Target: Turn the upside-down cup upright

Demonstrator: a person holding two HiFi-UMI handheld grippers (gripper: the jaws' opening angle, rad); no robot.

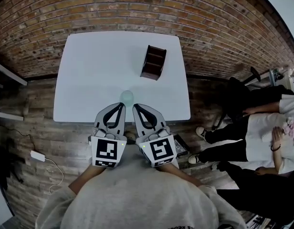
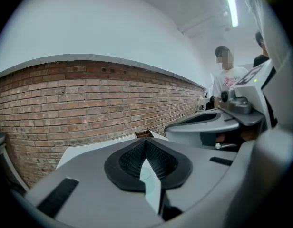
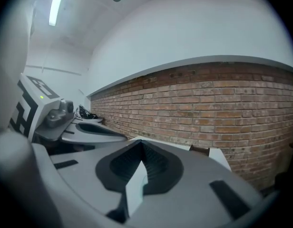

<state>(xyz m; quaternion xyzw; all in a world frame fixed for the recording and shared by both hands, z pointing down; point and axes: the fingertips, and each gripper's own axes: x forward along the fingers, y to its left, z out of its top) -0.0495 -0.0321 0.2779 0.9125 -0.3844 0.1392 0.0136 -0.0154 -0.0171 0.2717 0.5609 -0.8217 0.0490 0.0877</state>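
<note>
- Near the front edge of the white table (image 1: 99,70), just ahead of both gripper tips, the cup (image 1: 127,98) is seen from above as a small, pale green, translucent round.
- Whether its mouth faces down or up cannot be made out from that steep angle. The scene would fit a cup standing mouth-down as well as one set upright.
- It stands well apart from the dark wooden holder (image 1: 153,62), which is set farther back on the table.
- The cup is judged to be thin plastic: light, fairly stiff, and not easily broken. Its wall would probably give a little under a hard squeeze.
- Its surface looks smooth, so some slip against the pads is to be expected, and a light cup may be knocked over or pushed along the table by a careless touch.
- A hold across the side wall, about halfway up, is judged the safest. The ribbed pads would have the most surface there, and the cup could be rolled over without pinching the rim.
- The left gripper (image 1: 122,106) is pressed together, pad against pad, with nothing pinched between them. A pale green patch, probably the cup, is glimpsed through the slit beneath its pads in the left gripper view.
- The right gripper (image 1: 136,107) is likewise closed on nothing and is held just beside the left, with both short of the cup and not touching it.
</note>
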